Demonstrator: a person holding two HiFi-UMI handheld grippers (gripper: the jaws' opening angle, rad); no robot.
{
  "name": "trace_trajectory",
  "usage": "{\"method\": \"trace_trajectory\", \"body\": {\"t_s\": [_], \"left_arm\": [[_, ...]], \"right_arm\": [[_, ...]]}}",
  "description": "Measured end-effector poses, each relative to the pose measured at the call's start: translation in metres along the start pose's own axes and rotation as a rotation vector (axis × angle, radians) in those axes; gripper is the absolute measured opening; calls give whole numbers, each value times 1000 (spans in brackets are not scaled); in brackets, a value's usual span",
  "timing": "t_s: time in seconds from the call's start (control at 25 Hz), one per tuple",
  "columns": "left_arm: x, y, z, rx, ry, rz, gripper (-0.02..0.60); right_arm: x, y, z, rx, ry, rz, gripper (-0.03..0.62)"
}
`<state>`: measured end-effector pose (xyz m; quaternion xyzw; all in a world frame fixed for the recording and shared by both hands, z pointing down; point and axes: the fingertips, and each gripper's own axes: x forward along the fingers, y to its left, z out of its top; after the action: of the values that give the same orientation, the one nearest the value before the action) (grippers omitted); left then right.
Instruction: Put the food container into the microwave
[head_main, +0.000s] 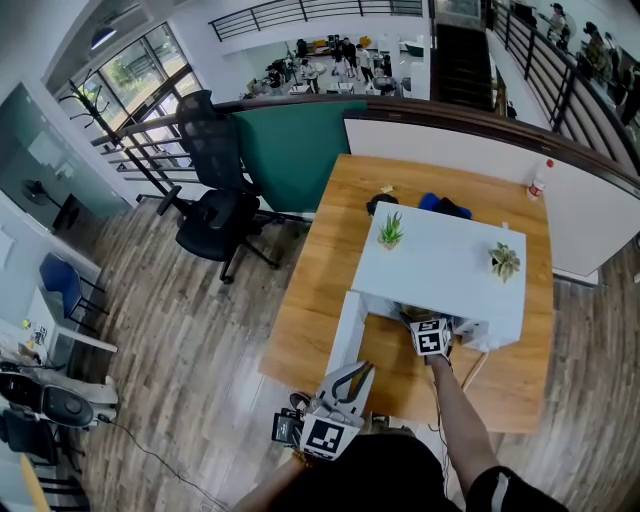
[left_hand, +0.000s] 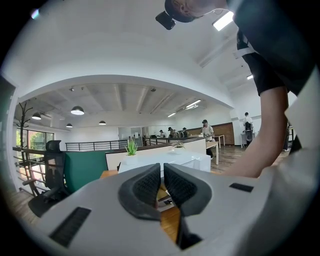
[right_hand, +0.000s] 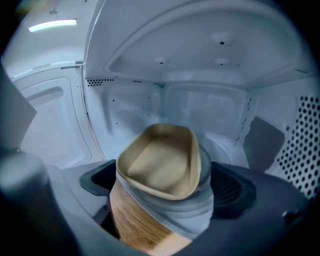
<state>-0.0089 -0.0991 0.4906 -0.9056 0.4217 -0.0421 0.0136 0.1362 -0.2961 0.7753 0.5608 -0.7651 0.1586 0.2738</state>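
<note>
While the left gripper (left_hand: 162, 176) hung pressed together and empty near the body, the right gripper (right_hand: 167, 176) reached into the microwave (right_hand: 200, 65).
Its jaws stood spread, clear of the container (right_hand: 160, 162) between them. The container sat straight ahead on the turntable (right_hand: 206, 162), its long axis seemingly along the jaws, favouring a straight pull back.

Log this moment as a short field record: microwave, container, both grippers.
microwave: white, on the wooden table, door swung open
food container: tan, looks empty, inside on the turntable
right gripper: in the cavity, jaws wide apart around the container, pads off it
left gripper: near the person's body, jaws together, empty
on top: two potted plants
</note>
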Motion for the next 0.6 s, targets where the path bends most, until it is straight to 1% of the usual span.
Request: {"method": "trace_trajectory", "body": {"t_s": [0.32,0.6], "left_arm": [[2,-7,1,4,-7,-12,38],[7,-13,3,-3,-24,-24,38]], "right_arm": [[-18,2,4,14,-35,-20,592],[-30,3,7,-5,-55,-14,592]]}}
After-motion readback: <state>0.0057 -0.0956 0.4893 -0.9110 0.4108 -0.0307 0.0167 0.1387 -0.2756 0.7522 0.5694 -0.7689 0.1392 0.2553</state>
